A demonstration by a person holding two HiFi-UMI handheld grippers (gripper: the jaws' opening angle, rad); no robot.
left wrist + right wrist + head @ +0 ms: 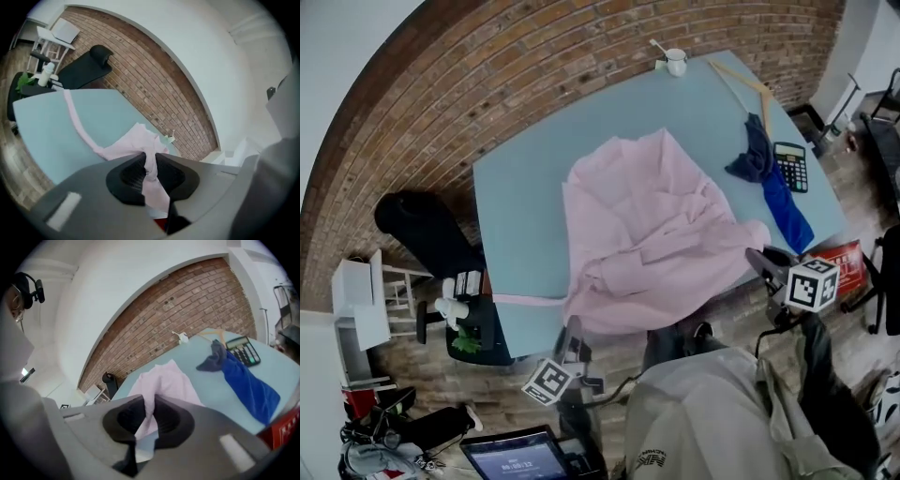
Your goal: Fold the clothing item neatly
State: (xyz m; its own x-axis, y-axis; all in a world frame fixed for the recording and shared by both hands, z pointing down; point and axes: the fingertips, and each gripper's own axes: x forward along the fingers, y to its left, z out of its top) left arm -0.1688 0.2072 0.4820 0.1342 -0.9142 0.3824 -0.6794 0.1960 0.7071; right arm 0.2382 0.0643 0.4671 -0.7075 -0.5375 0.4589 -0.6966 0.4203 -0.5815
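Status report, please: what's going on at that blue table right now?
Left gripper, right gripper both shut on pink garment, near edge. Garment crumpled on table, not yet folded. Blue cloth and calculator beside it, not touching.

- There was one pink garment (647, 234).
- There was one blue cloth (776, 187).
- There was one calculator (790, 166).
- There was one white cup (676, 63).
- There was one wooden hanger (739, 79).
- There was one table (520, 202).
- There were two grippers: the left gripper (572, 326) and the right gripper (758, 256).

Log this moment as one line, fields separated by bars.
left gripper: shut on pink fabric garment | right gripper: shut on same garment | garment: rumpled on light blue table
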